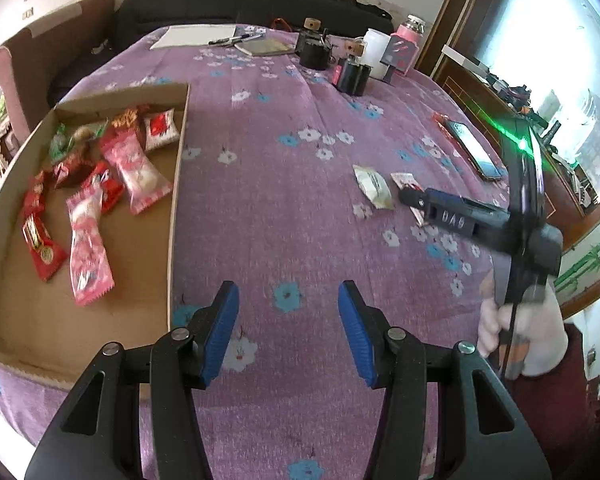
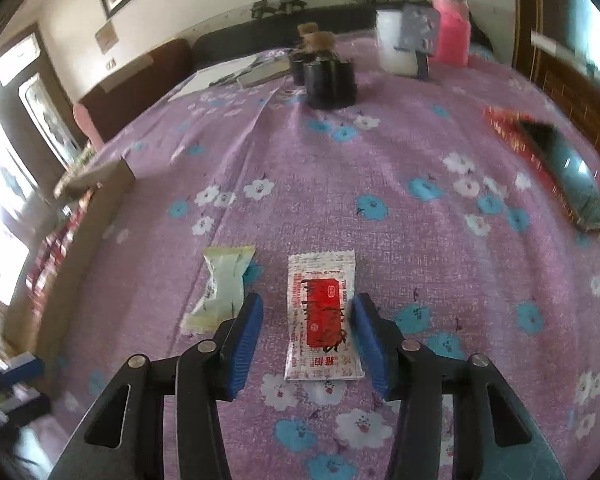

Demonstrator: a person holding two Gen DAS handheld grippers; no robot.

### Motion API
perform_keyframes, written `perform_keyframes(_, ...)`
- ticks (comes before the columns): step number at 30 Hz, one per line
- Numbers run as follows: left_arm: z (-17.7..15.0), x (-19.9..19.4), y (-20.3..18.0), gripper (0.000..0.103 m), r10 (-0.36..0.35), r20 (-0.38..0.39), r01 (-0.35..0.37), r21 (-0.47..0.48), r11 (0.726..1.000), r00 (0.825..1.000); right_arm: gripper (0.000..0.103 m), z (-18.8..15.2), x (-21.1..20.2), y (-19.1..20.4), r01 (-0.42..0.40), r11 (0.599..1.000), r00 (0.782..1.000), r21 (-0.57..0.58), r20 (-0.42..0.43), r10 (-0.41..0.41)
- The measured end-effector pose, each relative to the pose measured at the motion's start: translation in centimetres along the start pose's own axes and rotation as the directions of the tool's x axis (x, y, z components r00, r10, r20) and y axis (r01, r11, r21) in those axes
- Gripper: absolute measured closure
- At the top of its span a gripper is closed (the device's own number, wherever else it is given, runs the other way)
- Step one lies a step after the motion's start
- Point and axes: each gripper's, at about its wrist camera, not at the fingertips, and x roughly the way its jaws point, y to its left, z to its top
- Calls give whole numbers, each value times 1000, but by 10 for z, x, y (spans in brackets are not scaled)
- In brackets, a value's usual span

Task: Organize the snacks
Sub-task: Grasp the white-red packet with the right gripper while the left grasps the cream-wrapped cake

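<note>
A cardboard box (image 1: 172, 200) lies at the left on the purple flowered cloth and holds several red and pink snack packets (image 1: 88, 236). My left gripper (image 1: 288, 300) hovers open over bare cloth beside the box, with nothing between its blue pads. A red-and-white packet (image 2: 322, 316) lies flat on the cloth between the pads of my right gripper (image 2: 308, 300). The right pad is at the packet's edge and the left pad stands clear of it. A pale green wrapped snack (image 2: 224, 288) lies just to its left. In the left wrist view a white-gloved hand (image 1: 520, 332) holds the right gripper (image 1: 410, 196).
A phone (image 1: 474, 148) on a red sleeve lies at the right. Black holders (image 1: 352, 76), a white cup (image 1: 376, 52), a pink bottle (image 1: 408, 40), a notebook (image 1: 266, 46) and paper (image 1: 196, 36) stand at the far end. The box wall (image 2: 80, 216) is to the left of the right gripper.
</note>
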Motion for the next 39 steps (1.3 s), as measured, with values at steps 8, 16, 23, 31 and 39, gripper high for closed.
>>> perform_keyframes(8, 25, 27, -31, 53, -10, -20, 11, 50, 999, 1000, 69, -1, -9, -40, 47, 990, 997, 129, 52, -54)
perform_keyframes(16, 46, 71, -58, 53, -28, -53, 31, 47, 998, 998, 68, -1, -15, -74, -38, 963, 997, 268, 80, 17)
perform_keyframes(23, 64, 94, -69, 53, -31, -64, 33, 37, 999, 997, 68, -2, -15, -72, -43, 961, 997, 272, 78, 22)
perform_keyframes(31, 72, 115, -85, 54, 8, -56, -3, 85, 996, 998, 68, -4, -17, -81, -70, 949, 996, 306, 82, 47)
perform_keyframes(39, 70, 119, -94, 81, 110, 13, -111, 162, 981, 994, 68, -4, -17, -81, -65, 951, 996, 304, 80, 43)
